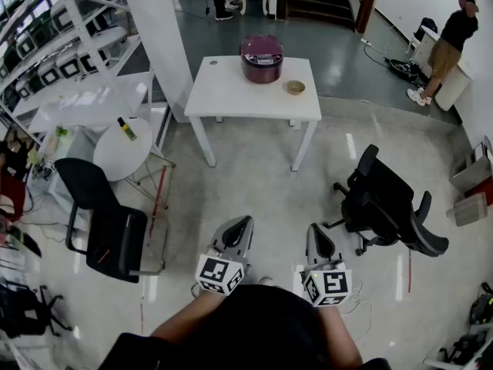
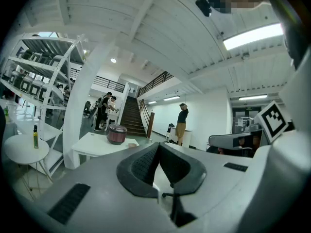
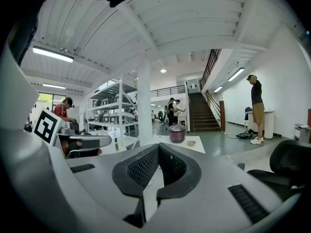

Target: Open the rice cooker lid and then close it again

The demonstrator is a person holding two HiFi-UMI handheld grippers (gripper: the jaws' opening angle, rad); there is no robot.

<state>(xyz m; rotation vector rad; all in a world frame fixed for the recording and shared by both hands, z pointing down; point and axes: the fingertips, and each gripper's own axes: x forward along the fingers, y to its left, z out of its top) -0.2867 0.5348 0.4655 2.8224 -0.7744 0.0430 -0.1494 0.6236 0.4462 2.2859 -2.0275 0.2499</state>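
A dark red rice cooker (image 1: 261, 58) with its lid down stands at the back of a white table (image 1: 231, 99), far ahead of me; it also shows small in the left gripper view as the rice cooker (image 2: 116, 134) and in the right gripper view as the rice cooker (image 3: 177, 133). My left gripper (image 1: 245, 221) and right gripper (image 1: 316, 230) hang close to my body over the floor, well short of the table. Both are shut with nothing between their jaws, as the left gripper (image 2: 158, 145) and right gripper (image 3: 158, 146) views confirm.
A small bowl (image 1: 293, 87) sits beside the cooker. A black office chair (image 1: 385, 203) stands right of my path, another black chair (image 1: 108, 226) to the left. A round side table (image 1: 123, 149) holds a bottle (image 1: 126, 128). Shelving (image 1: 54, 37) lines the left. A person (image 1: 451, 45) stands far right.
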